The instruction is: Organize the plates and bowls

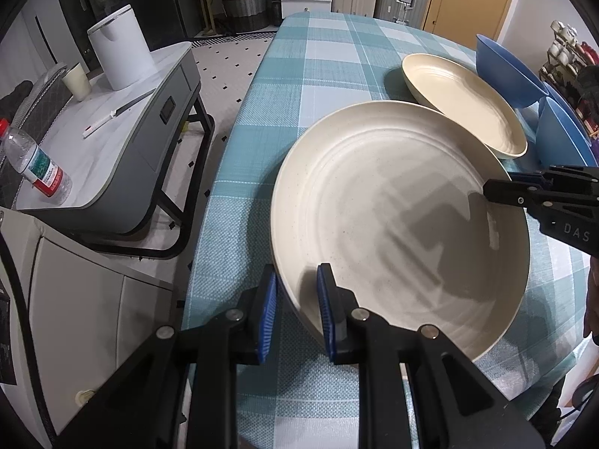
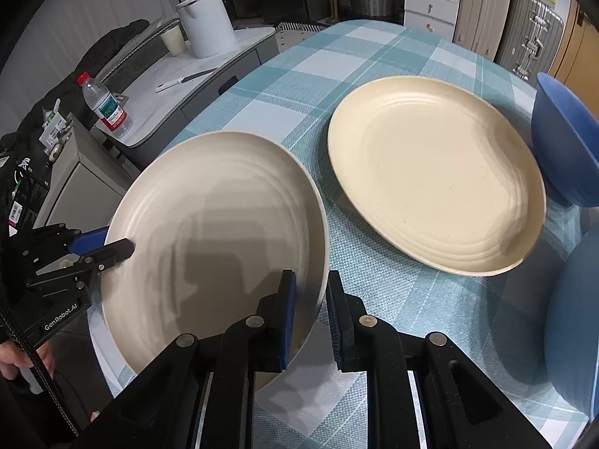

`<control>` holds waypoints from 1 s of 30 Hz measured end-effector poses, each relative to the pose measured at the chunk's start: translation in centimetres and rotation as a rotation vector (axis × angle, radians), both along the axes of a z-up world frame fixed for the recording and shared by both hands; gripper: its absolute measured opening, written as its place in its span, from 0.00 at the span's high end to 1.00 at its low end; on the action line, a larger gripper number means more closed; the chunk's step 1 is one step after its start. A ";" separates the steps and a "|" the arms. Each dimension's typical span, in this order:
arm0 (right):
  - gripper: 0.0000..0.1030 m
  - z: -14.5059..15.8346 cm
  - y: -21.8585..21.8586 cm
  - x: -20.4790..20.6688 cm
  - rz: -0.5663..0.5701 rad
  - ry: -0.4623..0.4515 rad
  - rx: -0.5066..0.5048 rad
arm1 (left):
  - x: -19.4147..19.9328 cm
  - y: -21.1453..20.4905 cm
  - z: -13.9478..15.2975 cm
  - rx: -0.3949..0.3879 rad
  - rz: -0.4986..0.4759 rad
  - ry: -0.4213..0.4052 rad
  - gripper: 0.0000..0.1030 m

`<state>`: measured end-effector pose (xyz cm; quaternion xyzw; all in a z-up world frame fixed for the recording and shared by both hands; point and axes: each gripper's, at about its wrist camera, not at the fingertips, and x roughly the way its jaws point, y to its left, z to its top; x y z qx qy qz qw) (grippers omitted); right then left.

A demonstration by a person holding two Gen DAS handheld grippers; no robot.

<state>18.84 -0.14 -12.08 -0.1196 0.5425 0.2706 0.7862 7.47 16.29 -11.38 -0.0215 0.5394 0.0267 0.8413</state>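
Grey plate (image 1: 393, 202) clamped at opposite rims by left gripper (image 1: 297, 310) and right gripper (image 2: 310, 318); uneven lift risks slip onto cream plate (image 2: 434, 172).

My left gripper (image 2: 112, 249) is showing "GenRobot.AI" in white along its black body, seen from my right wrist. My right gripper (image 1: 498, 192) is showing "DAS" in pale letters on its black body, running off the frame edge in my left wrist view. The water bottle (image 2: 106, 106) label and the barcode tags (image 2: 17, 217) at far left are staying too small to read.
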 end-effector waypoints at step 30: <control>0.40 10.0 -6.3 -6.1 -0.157 -0.362 0.184 | -2.6 -4.8 8.2 -0.026 -0.031 -0.292 0.56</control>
